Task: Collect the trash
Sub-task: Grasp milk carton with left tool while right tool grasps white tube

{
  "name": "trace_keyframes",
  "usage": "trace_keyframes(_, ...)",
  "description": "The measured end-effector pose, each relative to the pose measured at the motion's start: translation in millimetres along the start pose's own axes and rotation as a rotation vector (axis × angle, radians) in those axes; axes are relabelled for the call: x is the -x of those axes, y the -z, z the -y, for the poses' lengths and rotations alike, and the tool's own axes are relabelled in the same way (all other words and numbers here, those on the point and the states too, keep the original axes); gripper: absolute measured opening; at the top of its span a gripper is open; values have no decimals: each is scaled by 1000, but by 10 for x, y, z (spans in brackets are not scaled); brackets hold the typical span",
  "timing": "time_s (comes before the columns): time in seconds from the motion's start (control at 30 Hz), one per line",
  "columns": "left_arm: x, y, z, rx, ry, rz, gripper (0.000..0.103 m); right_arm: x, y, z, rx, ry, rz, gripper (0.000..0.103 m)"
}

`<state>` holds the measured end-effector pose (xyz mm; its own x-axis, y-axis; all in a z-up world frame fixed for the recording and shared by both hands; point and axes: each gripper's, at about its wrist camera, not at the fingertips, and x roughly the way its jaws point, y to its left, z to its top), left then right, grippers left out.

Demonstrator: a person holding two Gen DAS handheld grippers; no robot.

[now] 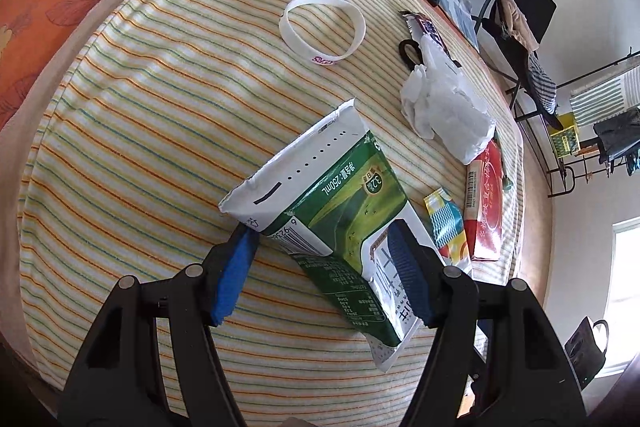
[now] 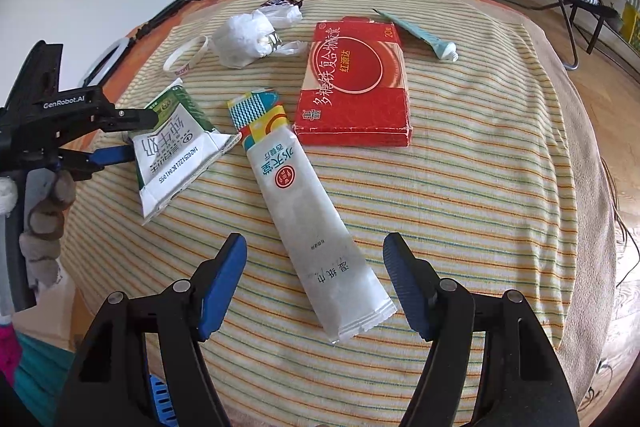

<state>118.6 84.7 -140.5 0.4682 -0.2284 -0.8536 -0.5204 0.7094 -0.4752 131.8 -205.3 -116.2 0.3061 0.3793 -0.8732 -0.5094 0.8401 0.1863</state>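
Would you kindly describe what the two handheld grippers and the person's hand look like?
Both grippers, left gripper and right gripper, have black angular frames, silver pivot bolts and ribbed blue finger pads. The left one bears white "GenRobot.AI" lettering. The hand wears a grey-brown glove.

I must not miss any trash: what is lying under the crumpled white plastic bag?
Under the crumpled white plastic bag, black scissor handles stick out at one side, and a dark snack wrapper lies behind. The scissor blades are covered, so anything else beneath cannot be seen.
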Motion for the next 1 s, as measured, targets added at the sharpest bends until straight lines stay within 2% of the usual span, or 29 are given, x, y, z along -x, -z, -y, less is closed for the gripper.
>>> trace_keyframes(0.23, -95, 13, 176, -29, -26, 39, 67, -170, -51, 1, 16, 33, -26, 70)
trace_keyframes(0.3, -115, 11, 230, -52, -25, 48, 54, -208, -44, 2, 16, 37, -36, 70)
trace_keyframes(0.57, -101, 39, 419, -139, -41, 80, 45, -246, -71, -33, 50, 62, -40, 71)
trace_keyframes(0.63, -69, 38, 432, -150, -36, 93, 40, -246, -74, -34, 50, 64, -42, 70)
trace_keyframes(0.67, -50, 33, 435, -154, -36, 96, 26, -239, -74, -33, 48, 64, -40, 68)
trace_keyframes(0.7, -35, 27, 440, -157, -37, 95, 19, -240, -75, -37, 47, 68, -39, 65)
trace_keyframes(0.77, -14, 18, 438, -165, -35, 96, 15, -222, -66, -39, 49, 77, -34, 48)
trace_keyframes(0.83, -38, 29, 431, -168, -15, 77, 15, -206, -64, -23, 45, 69, -34, 42)
trace_keyframes(0.9, -58, 59, 415, -177, -1, 52, 18, -192, -61, -7, 37, 59, -37, 40)
trace_keyframes(0.93, -60, 82, 416, -176, -21, 50, 24, -185, -57, 0, 35, 57, -37, 39)
trace_keyframes(0.97, -69, 102, 423, -178, -49, 36, 45, -181, -55, -1, 36, 55, -38, 38)
trace_keyframes(1.0, -77, 123, 433, -182, -66, 23, 58, -178, -52, -1, 38, 54, -39, 37)
